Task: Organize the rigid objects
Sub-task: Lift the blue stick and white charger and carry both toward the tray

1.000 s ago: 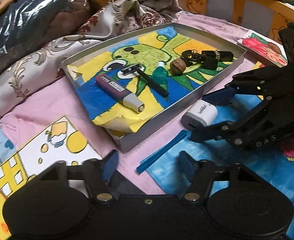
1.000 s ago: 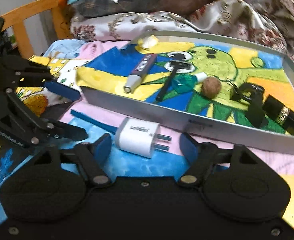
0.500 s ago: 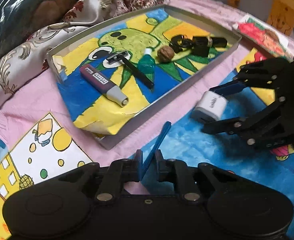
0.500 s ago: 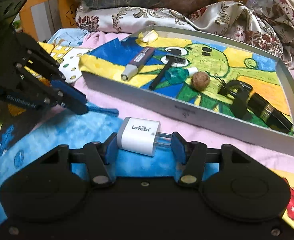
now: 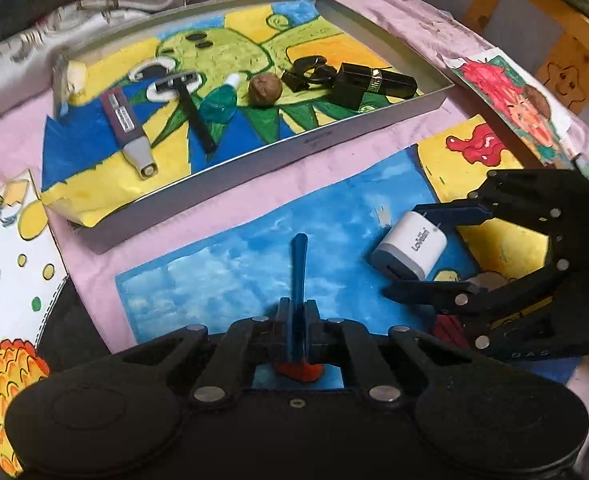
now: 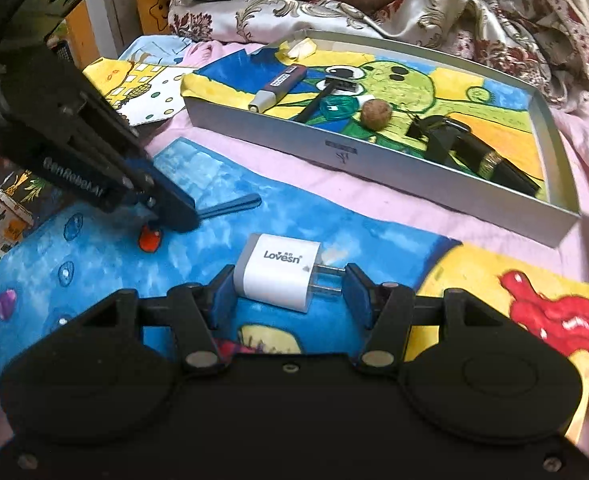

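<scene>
Charger [image 6: 277,275] pinched body-to-prongs in right tongs [image 6: 287,293] | blue stick [image 5: 297,276] clamped edgewise in left tongs [image 5: 297,322] | both aimed at tray [image 5: 254,160], likely next drop.

The tray [image 5: 322,140] lies on the bed cover, behind the charger [image 6: 276,274] and the stick [image 5: 297,268]. In the tray, from left to right, lie a marker [image 5: 128,134], a razor [image 5: 190,108], a walnut [image 5: 265,89] and clips [image 5: 358,82]. The stick lies left of the charger.
</scene>
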`<state>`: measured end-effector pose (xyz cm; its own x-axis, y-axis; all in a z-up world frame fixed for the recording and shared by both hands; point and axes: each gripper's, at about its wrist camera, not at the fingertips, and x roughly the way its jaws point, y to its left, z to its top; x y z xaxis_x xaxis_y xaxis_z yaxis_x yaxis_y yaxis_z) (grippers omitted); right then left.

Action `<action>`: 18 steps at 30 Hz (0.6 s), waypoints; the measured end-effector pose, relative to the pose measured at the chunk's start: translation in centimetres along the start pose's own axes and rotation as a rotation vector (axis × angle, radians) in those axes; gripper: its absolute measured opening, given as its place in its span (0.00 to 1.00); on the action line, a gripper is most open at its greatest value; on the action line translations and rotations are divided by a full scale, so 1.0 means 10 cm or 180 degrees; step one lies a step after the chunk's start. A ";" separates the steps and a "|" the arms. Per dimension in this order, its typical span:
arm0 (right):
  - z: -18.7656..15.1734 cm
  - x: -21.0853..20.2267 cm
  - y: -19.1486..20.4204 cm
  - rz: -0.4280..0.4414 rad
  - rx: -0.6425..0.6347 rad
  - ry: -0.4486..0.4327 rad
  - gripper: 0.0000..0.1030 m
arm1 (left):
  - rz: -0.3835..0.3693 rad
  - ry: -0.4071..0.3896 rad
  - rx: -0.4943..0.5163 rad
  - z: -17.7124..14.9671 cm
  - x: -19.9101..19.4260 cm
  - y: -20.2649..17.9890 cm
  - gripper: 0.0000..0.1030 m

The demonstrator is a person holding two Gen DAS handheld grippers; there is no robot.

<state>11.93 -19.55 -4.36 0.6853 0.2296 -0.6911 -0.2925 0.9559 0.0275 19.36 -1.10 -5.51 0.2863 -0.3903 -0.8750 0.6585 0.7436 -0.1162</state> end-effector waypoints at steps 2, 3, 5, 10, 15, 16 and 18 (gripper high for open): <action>-0.04 -0.05 -0.01 -0.0028 0.0037 -0.0054 0.50 | 0.0134 -0.0082 0.0033 -0.03 0.00 -0.09 0.14; -0.06 -0.06 -0.02 -0.0038 0.0067 -0.0069 0.58 | 0.0177 -0.0103 0.0030 -0.04 0.00 -0.11 0.15; -0.06 -0.07 -0.03 -0.0011 0.0115 -0.0102 0.61 | 0.0229 -0.0117 0.0036 -0.02 0.02 -0.13 0.18; -0.04 0.00 0.03 -0.0058 0.0081 -0.0146 0.64 | 0.0242 -0.0071 -0.0072 0.02 0.07 -0.12 0.18; -0.06 0.02 0.06 -0.0140 0.0049 -0.0134 0.47 | 0.0347 -0.0162 -0.0202 -0.05 0.05 -0.22 0.05; -0.07 0.01 0.06 -0.0138 0.0071 -0.0132 0.47 | 0.0376 -0.0181 -0.0250 -0.06 0.04 -0.24 0.05; -0.09 -0.02 0.09 -0.0154 0.0043 -0.0136 0.47 | 0.0378 -0.0207 -0.0402 -0.09 0.01 -0.26 0.05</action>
<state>10.94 -18.93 -4.83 0.7265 0.1903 -0.6603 -0.2494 0.9684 0.0047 17.04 -2.60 -5.71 0.4038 -0.3270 -0.8544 0.5259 0.8472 -0.0757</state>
